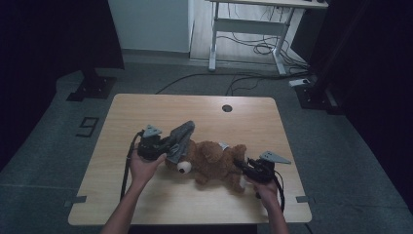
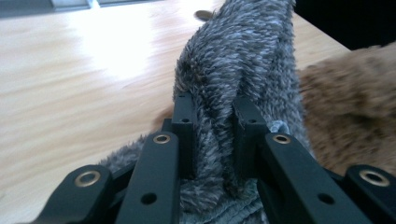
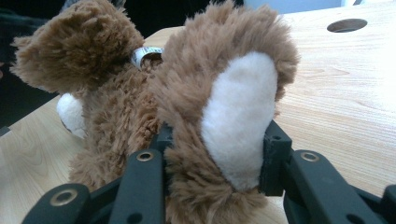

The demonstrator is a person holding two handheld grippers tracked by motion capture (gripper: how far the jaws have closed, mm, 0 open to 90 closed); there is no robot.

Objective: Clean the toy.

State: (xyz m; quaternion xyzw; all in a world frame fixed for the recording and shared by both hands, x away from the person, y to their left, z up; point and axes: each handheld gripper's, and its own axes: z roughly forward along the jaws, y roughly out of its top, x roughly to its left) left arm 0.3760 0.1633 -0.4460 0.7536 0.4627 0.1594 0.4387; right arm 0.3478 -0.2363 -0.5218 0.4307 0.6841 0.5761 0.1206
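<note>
A brown plush toy (image 1: 214, 163) with a big white eye lies on its side across the wooden table (image 1: 160, 112). At its head end a grey fuzzy piece (image 1: 181, 139) sticks up, and my left gripper (image 1: 168, 146) is shut on it. In the left gripper view the grey pile (image 2: 233, 60) is pinched between the two black jaws of that gripper (image 2: 212, 116), with the brown fur (image 2: 345, 107) to its right. My right gripper (image 1: 242, 165) is shut on the toy's foot (image 3: 240, 112), whose white sole sits between its jaws (image 3: 217, 140).
A round cable hole (image 1: 227, 108) lies near the table's far edge. A white label (image 3: 144, 53) pokes out of the toy's fur. Bare tabletop (image 1: 146, 195) runs along the front. Beyond the table stand a desk frame (image 1: 214, 44), floor cables and black stand bases.
</note>
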